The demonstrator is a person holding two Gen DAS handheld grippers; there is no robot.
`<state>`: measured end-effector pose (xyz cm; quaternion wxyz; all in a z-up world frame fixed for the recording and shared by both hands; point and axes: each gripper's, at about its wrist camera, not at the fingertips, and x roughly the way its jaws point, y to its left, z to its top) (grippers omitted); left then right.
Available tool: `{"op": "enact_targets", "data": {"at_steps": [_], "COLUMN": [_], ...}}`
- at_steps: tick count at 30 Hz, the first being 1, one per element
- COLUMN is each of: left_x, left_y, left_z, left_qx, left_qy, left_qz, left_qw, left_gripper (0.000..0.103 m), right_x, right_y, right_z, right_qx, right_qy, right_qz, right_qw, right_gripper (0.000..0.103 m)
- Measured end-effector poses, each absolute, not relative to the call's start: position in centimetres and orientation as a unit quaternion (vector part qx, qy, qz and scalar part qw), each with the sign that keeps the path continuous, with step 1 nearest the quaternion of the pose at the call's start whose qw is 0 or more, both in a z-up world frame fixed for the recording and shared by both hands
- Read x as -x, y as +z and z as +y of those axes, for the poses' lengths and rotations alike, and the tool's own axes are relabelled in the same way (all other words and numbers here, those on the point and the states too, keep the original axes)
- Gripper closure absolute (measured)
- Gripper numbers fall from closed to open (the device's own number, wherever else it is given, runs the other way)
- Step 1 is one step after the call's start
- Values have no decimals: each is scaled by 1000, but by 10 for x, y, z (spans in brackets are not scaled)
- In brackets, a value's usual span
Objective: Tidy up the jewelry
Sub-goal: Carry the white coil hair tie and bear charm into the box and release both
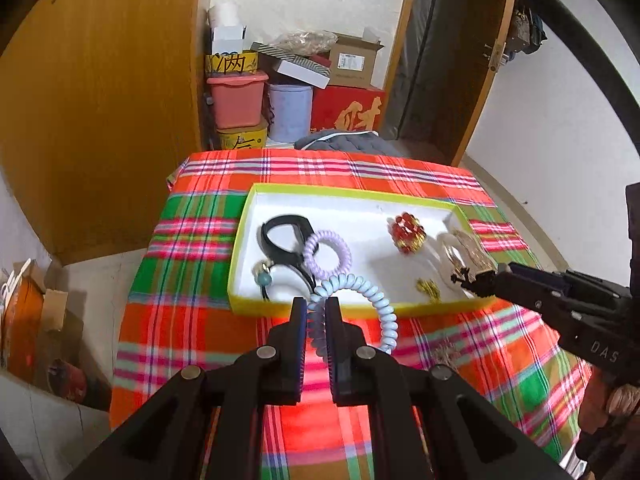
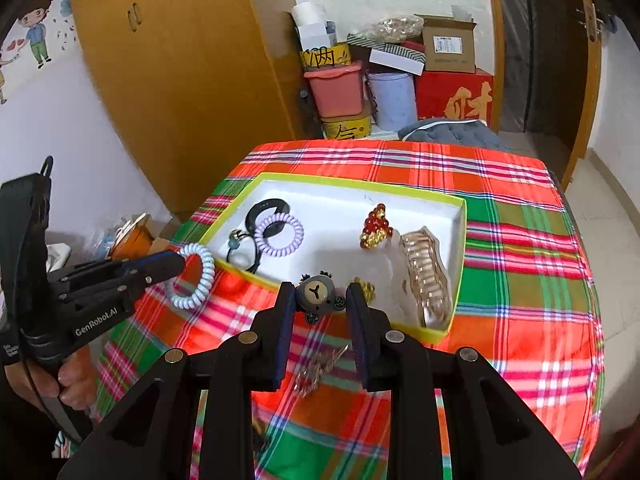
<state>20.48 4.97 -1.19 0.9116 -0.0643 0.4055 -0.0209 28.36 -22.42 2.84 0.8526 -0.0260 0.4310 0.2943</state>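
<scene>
A white tray with a yellow rim lies on the plaid table. In it are a black hair hoop, a purple coil tie, a red bead clip, a gold claw clip and a small gold piece. My left gripper is shut on a pale blue coil hair tie at the tray's near edge. My right gripper is shut on a bear hair clip above the tray's near right edge.
A gold chain piece lies on the plaid cloth in front of the tray. Boxes and tubs are stacked behind the table beside a wooden wardrobe. A door stands at right.
</scene>
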Motion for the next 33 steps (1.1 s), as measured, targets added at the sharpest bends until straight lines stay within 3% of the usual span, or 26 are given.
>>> {"op": "enact_targets", "data": {"at_steps": [17, 33], "left_x": [-273, -279], "left_y": [-52, -63], "left_z": [62, 62], "left_qx": [59, 60], "left_qy": [-11, -12], "left_qz": [437, 452], "left_qw": [897, 890], "left_gripper": [94, 94], "right_x": [-327, -324], "right_y": [-22, -26], "right_z": [-202, -202], "right_qx": [36, 42], "right_qy": [278, 272], "right_qz": [480, 489], "right_qw": [831, 828], "right_gripper": [76, 75]}}
